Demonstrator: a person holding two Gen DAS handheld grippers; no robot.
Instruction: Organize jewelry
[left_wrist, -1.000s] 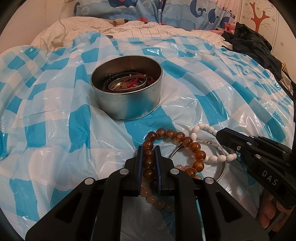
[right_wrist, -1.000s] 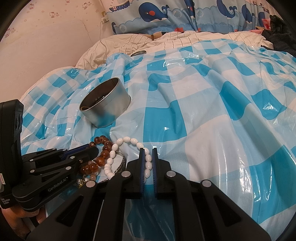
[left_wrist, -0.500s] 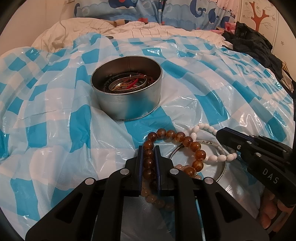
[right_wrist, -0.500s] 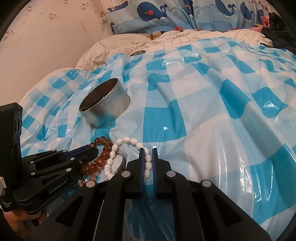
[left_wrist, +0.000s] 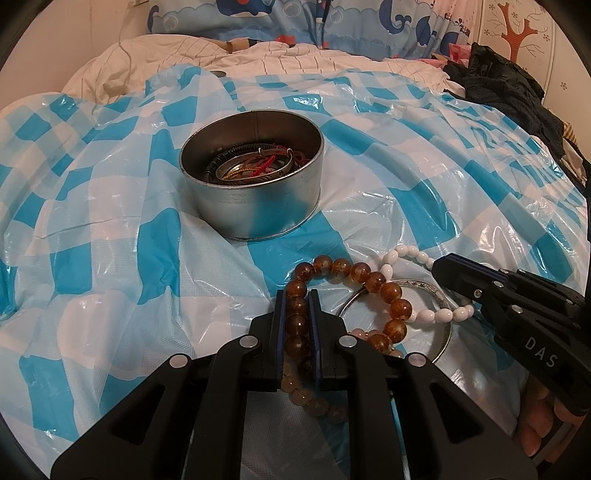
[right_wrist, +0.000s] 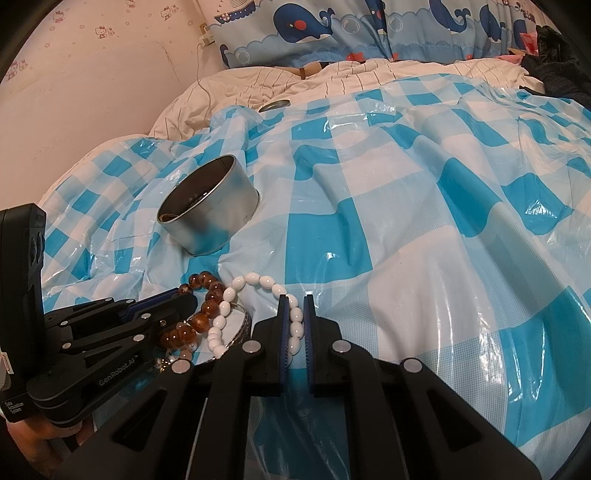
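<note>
— Beyond the tin (left_wrist: 255, 192), how much room?
— Wide blue-checked plastic sheet (right_wrist: 424, 229) lies bare to the right; bed edge and dark clothes (left_wrist: 509, 92) far right.
— Grippers?
— Left gripper (left_wrist: 297, 325) is clamped on the amber bead bracelet (left_wrist: 373, 284); right gripper (right_wrist: 294, 325) pinches the white bead bracelet (right_wrist: 255, 280). Both lie before the tin, over a silver bangle (left_wrist: 439, 299).
— Differences?
— Only the left view shows bangles inside the tin. Readable: "DAS", "GenRobot.AI".

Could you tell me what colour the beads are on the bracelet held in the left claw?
Translucent amber-brown beads, clearest in the left wrist view.
</note>
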